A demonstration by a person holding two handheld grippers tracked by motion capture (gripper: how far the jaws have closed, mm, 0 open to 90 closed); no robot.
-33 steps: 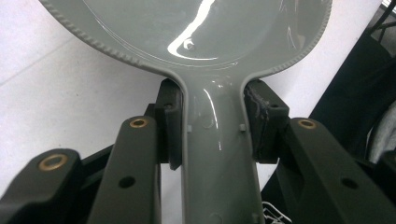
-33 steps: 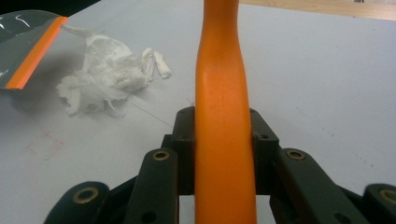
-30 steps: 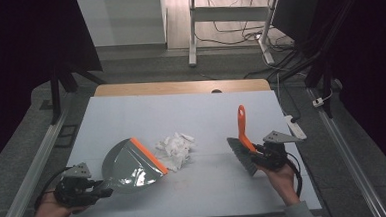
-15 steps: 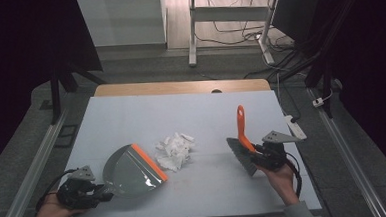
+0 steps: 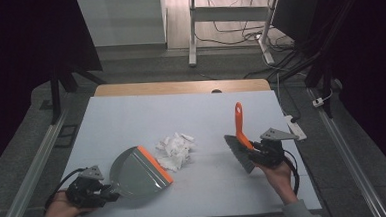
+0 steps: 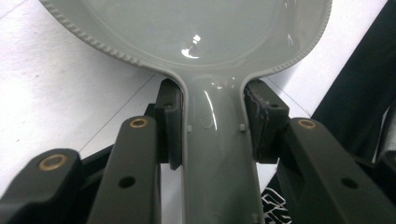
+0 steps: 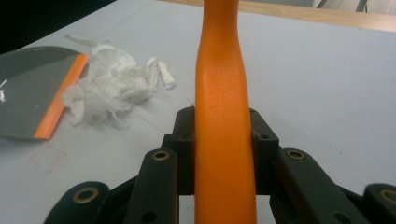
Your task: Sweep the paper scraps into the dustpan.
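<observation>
The dustpan (image 5: 137, 172) lies on the near left of the table (image 5: 131, 116), a grey pan with an orange lip facing the wad of paper (image 5: 175, 150). The lip sits just beside the paper; whether it touches the nearest scraps is hard to tell from above. The pan itself looks empty, its glossy inside catching a spot of light in the left gripper view. The left gripper (image 5: 105, 192) is clamped on the pan's handle (image 6: 219, 163), a pad pressed to each side of the grey stem.

The brush (image 5: 240, 146) stands to the right of the paper, well apart from it, with its orange handle (image 7: 224, 116) pointing away from the person and its dark bristle head low toward the table. The right gripper (image 5: 256, 153) is closed on that handle, the jaws tight against both sides.

The table top is a pale sheet with a strip of bare wood along its far edge. Grey metal rails run down both sides. Beyond lies a grey floor with a white desk frame (image 5: 192, 33) and loose cables (image 5: 237, 33), and the rest of the room is dark.
</observation>
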